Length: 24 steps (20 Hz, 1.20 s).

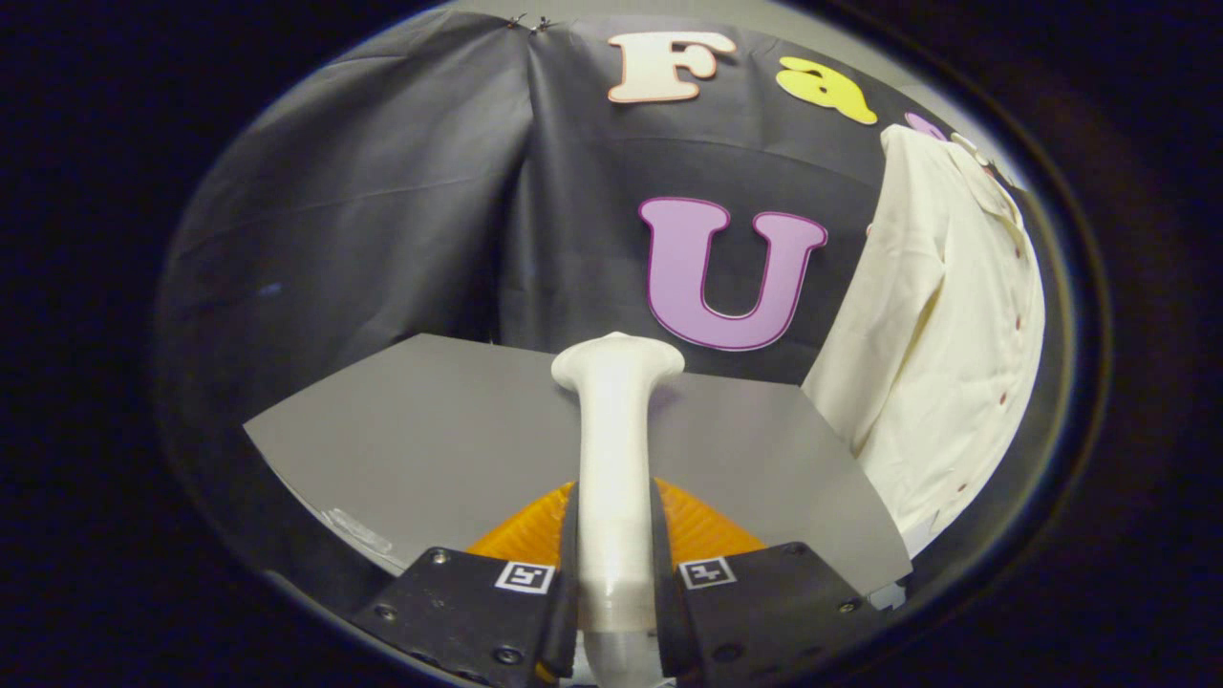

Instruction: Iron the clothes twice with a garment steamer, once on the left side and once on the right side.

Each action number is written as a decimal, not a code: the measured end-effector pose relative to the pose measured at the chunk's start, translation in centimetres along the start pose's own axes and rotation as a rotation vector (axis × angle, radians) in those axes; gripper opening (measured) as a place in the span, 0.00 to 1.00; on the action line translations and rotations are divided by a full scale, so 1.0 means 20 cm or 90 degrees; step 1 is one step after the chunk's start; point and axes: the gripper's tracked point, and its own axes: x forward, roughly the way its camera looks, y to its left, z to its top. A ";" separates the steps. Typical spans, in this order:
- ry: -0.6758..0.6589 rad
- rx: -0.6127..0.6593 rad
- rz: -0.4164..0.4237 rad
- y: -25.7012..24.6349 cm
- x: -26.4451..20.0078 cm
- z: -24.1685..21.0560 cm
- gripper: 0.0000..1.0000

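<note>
Farthest left hangs the booth's black cloth wall (382,191), creased in long folds and pinned at its top by two small clips (530,21). Below it a grey table (430,430) spreads out ahead of the gripper, with a strip of clear tape (355,530) lying near its closest left edge. In the middle, the gripper (616,573) is clamped on the garment steamer (616,440): both fingers (566,564) press against the sides of its white handle, which runs straight forward between them. The steamer's handle widens into a flared head beyond the fingertips, raised over the table and pointing toward the cloth wall. Two small square markers (524,576) sit on the gripper's body, one on either side of the handle. To the right, well apart from the steamer's head, a cream shirt (946,325) hangs in front of the wall. Its collar is at the top, a row of small dark buttons (1018,323) runs down its front, and its hem drops past the right corner of the table. The steamer's head is not touching the shirt.
</note>
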 end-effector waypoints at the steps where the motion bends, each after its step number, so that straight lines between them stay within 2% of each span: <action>1: -0.008 0.013 0.009 0.00 -0.01 -0.01 0.33; 3: -0.033 0.034 0.023 -0.02 -0.05 0.00 0.33; 9: -0.136 0.052 0.018 -0.20 -0.23 0.03 0.33; 21: -0.266 0.117 -0.047 -0.82 -0.57 0.08 0.33; 24: -0.314 0.131 -0.069 -0.99 -0.65 0.16 0.33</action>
